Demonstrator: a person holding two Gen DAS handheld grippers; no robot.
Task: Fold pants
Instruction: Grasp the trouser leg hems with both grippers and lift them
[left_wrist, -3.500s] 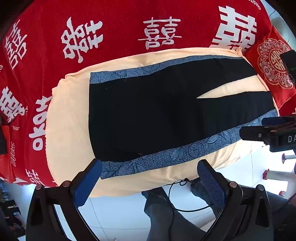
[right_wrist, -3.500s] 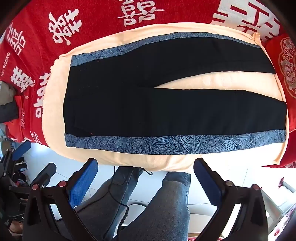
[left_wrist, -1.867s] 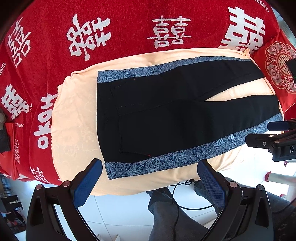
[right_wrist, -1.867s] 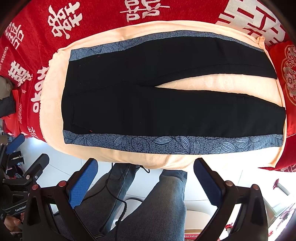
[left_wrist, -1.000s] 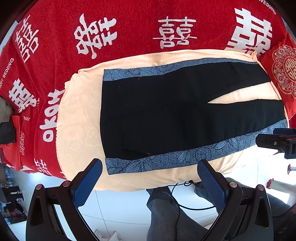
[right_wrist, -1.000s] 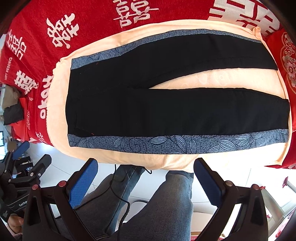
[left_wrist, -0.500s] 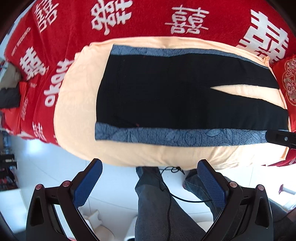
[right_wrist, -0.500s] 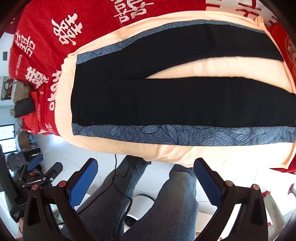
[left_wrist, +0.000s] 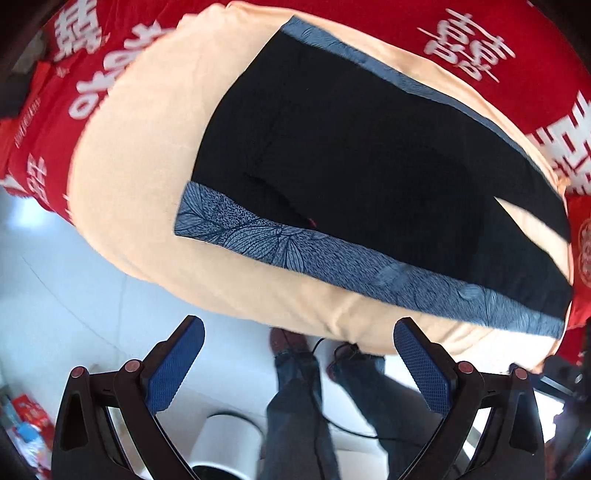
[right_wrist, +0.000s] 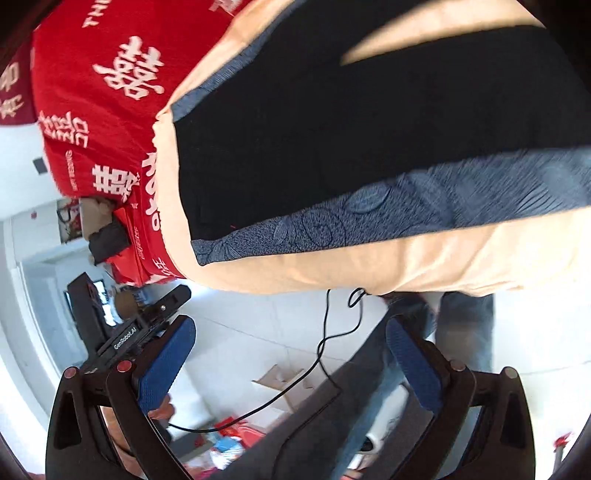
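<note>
Left wrist view: black pants (left_wrist: 369, 155) with blue leaf-print side stripes lie flat, unfolded; both grippers' jaws spread wide, empty.

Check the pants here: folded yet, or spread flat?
Spread flat, unfolded. The pants lie on the peach cloth with both legs apart, a wedge of cloth showing between them. Both grippers are open and clear of them.

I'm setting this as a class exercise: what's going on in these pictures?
A person is about to fold a pair of black pants with blue patterned side stripes, spread flat on a peach cloth over a red bedspread. The left gripper and right gripper both hang open off the bed's near edge, touching nothing. No fold made yet.
</note>
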